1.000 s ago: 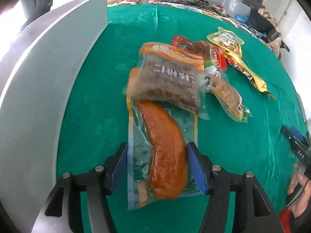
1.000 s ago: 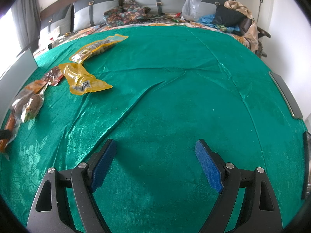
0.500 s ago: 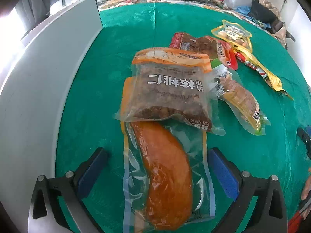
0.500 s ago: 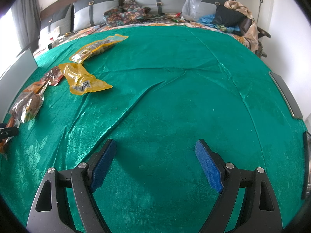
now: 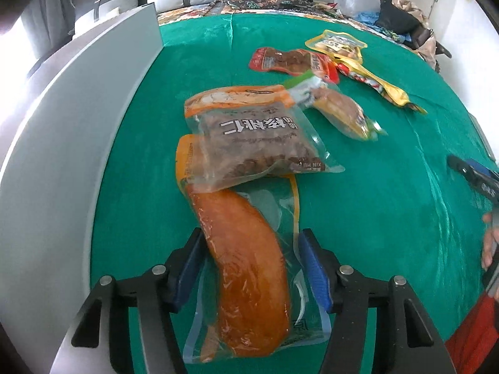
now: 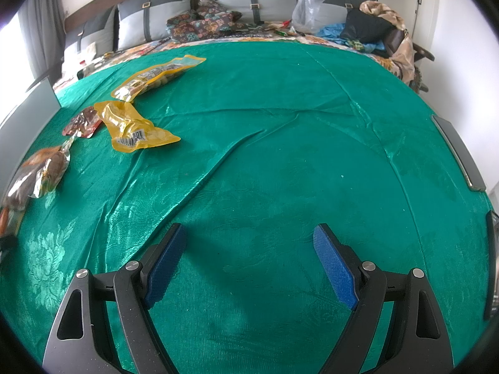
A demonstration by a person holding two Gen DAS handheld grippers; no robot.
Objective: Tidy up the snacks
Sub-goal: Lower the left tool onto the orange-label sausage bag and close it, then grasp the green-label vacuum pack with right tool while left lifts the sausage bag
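Note:
A clear packet with a long orange sausage (image 5: 246,280) lies on the green cloth (image 5: 374,202), pointing toward me. My left gripper (image 5: 249,265) straddles it and its jaws are closing. The left pad touches the sausage and the right pad pushes into the film edge. A walnut bag (image 5: 255,137) with an orange top lies across the packet's far end. Over bare cloth, my right gripper (image 6: 249,261) hangs open with nothing between its fingers.
Beyond the walnut bag lie a clear bun packet (image 5: 340,112), a red packet (image 5: 287,59) and yellow packets (image 5: 336,42). A grey board (image 5: 78,124) stands along the left. A person's hand (image 5: 489,243) shows at the right edge. Pillows and clutter sit at the back.
My left gripper opened wide and drew back, then came forward and narrowed around the sausage packet again. The walnut bag settled flat. The right gripper stayed still.

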